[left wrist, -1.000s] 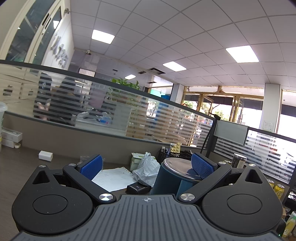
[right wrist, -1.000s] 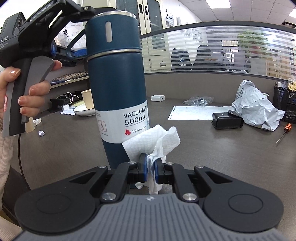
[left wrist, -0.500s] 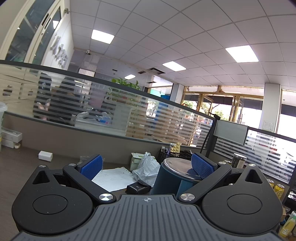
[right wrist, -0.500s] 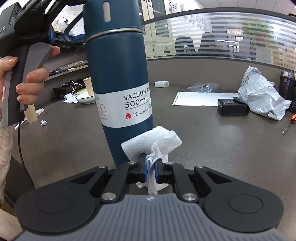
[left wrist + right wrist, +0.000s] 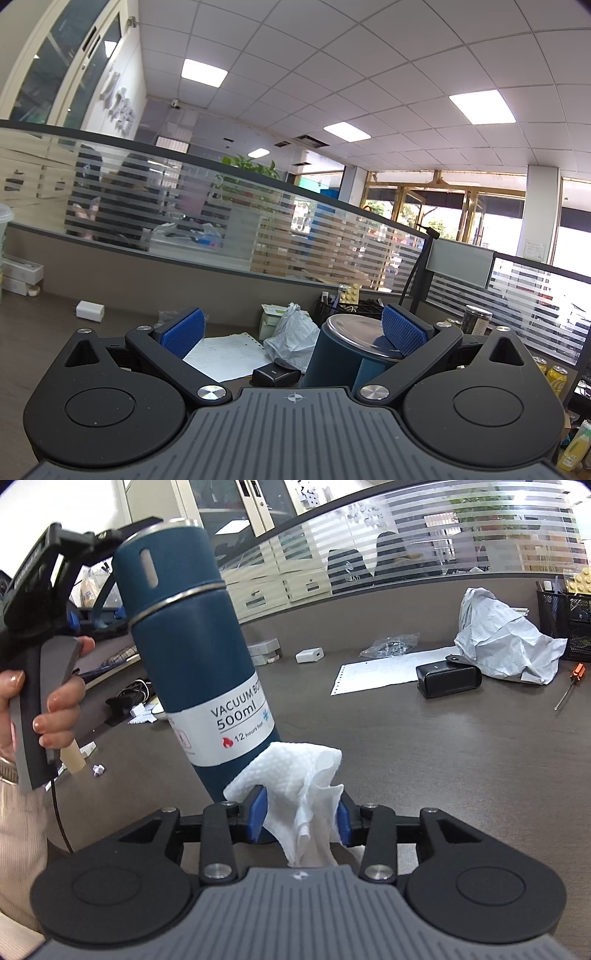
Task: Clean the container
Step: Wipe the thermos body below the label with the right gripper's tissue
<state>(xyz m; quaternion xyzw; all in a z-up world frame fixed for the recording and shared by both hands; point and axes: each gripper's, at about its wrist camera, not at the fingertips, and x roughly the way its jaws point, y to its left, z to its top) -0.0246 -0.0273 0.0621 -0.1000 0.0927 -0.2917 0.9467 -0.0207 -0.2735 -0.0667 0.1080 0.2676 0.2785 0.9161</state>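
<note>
On the dark brown surface (image 5: 424,760), at about 11 o'clock from your right hand-held gripper (image 5: 300,812), stands the blue vacuum flask (image 5: 192,657), leaning a little in this fisheye view, with its white label reading "VACUUM" and "500ml" turned toward you. Your right hand-held gripper has its blue pads (image 5: 258,814) spread moderately apart, and a crumpled white paper towel (image 5: 295,775) sits loosely between them, draping down over the body; the towel's upper edge lies against or just beside the flask's lower wall, and you cannot tell whether the pads actually pinch it. At 9 o'clock your left hand (image 5: 48,705) wraps the grey handle of the left hand-held gripper (image 5: 291,332), whose head reaches toward the flask's cap from behind.

From the left wrist view, that hand-held gripper is wide. Its right blue pad (image 5: 400,334) sits just over the rim of the flask's silver lid (image 5: 354,332), while the other pad is well apart at 10 o'clock; whether the right pad touches the lid is unclear.

Farther back at 1 o'clock in the right view lie a sheet of paper (image 5: 376,672), a black case (image 5: 448,677) on it, a crumpled white bag (image 5: 498,638), a screwdriver (image 5: 569,683) and a black mesh organiser (image 5: 565,616). A small white adapter (image 5: 309,654) sits at 12 o'clock.
</note>
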